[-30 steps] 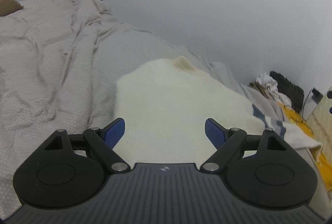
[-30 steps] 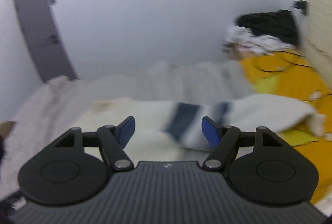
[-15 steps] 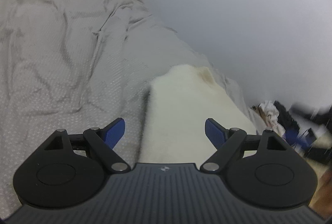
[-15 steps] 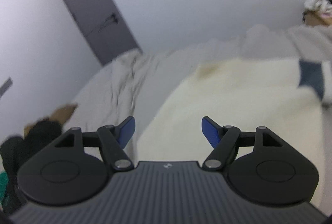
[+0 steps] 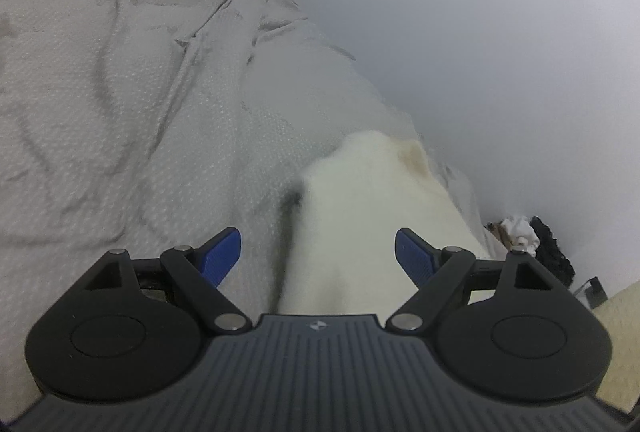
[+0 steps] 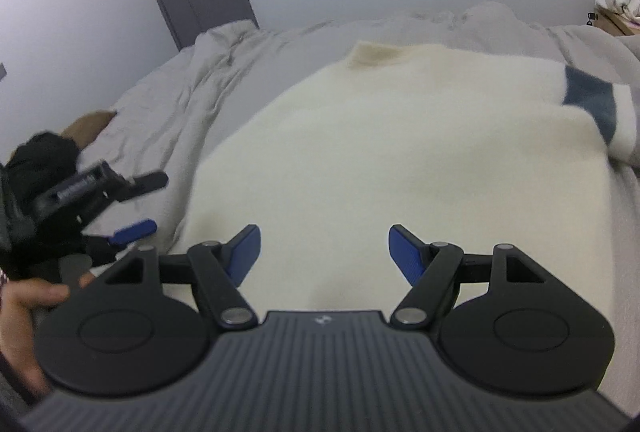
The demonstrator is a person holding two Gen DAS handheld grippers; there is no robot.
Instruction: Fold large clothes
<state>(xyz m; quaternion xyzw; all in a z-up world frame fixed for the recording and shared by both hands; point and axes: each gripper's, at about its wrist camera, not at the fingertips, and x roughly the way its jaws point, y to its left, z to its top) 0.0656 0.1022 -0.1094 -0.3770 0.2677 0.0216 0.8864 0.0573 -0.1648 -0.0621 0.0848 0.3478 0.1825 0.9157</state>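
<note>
Both claws hover spread and empty, right gripper (image 6: 324, 252) over the near hem of the cream sweater (image 6: 400, 151), left gripper (image 5: 318, 252) at its left edge, probably lining up a fold; it lies flat on the grey bedspread (image 6: 180, 91); its striped right sleeve (image 6: 592, 103) runs out of view.

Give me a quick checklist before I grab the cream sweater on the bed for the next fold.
1. Left gripper open and empty: ok.
2. Right gripper open and empty: ok.
3. Cream sweater lying flat on the bed cover: ok, body smooth.
4. Sleeve with the blue band tucked in: not ok, it sticks out past the sweater's right side.
5. Near hem within the jaws: cannot tell, both gripper bodies hide it.
6. Grippers clear of each other: ok, the left sits apart at the sweater's left edge.
</note>
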